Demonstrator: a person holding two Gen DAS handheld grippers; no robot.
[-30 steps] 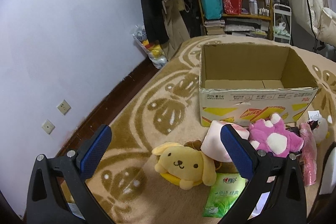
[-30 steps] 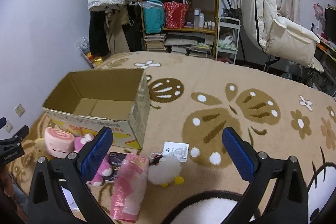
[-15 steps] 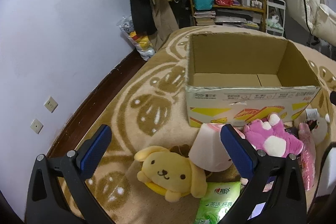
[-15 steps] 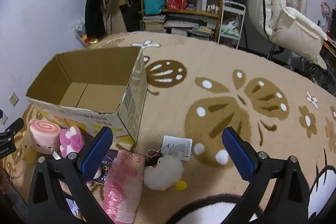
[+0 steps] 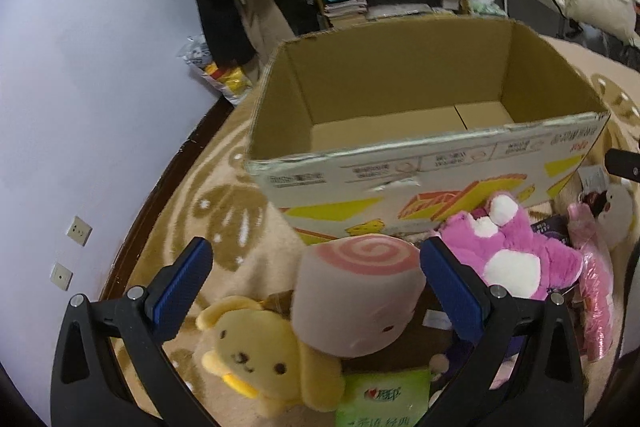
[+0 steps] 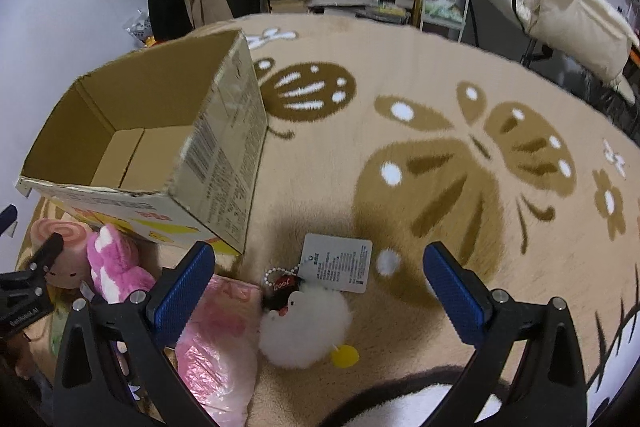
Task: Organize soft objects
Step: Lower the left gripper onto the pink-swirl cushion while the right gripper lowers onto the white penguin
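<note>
Both views now sit lower; my left hand-held gripper (image 5: pixel 316 275), wide, should straddle the swirl roll plush (image 5: pixel 356 301) squarely; right hand-held gripper (image 6: pixel 318 277) wide, empty.

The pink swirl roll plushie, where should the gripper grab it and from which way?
Grip the pink swirl roll plushie across its round sides, about midway down the body. It stands with the swirl end up between the open left gripper fingers, so come from above and in front. The yellow dog plush leans against its lower left, so stay above that.
</note>
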